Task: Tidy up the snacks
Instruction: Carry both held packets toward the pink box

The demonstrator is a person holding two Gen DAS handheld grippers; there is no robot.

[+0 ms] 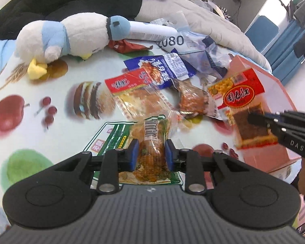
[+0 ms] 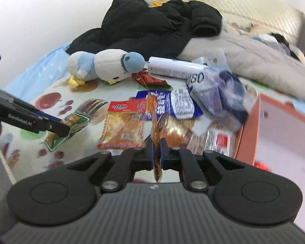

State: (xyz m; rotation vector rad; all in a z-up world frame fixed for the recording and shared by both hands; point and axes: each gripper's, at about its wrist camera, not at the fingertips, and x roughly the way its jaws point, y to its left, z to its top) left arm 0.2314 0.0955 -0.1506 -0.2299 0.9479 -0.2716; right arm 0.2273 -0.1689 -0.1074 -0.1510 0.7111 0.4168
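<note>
My left gripper (image 1: 151,152) is shut on a green-edged snack packet (image 1: 152,142) with orange filling, held just above the printed cloth. It also shows in the right wrist view (image 2: 61,128). My right gripper (image 2: 157,148) is shut on a red and yellow snack packet (image 1: 242,105), which I see edge-on in the right wrist view (image 2: 154,122). It hangs beside a pink box (image 1: 274,89). Several more snack packets lie in a heap, among them a red one (image 1: 132,87), a blue one (image 1: 164,69) and a brown one (image 1: 193,99).
A white and blue plush bird (image 1: 71,36) lies at the back left. Behind it are a black jacket (image 2: 152,24), a white tube (image 2: 172,67), a small red wrapper (image 2: 148,79) and grey bedding (image 1: 203,20). The pink box (image 2: 282,130) is open at the right.
</note>
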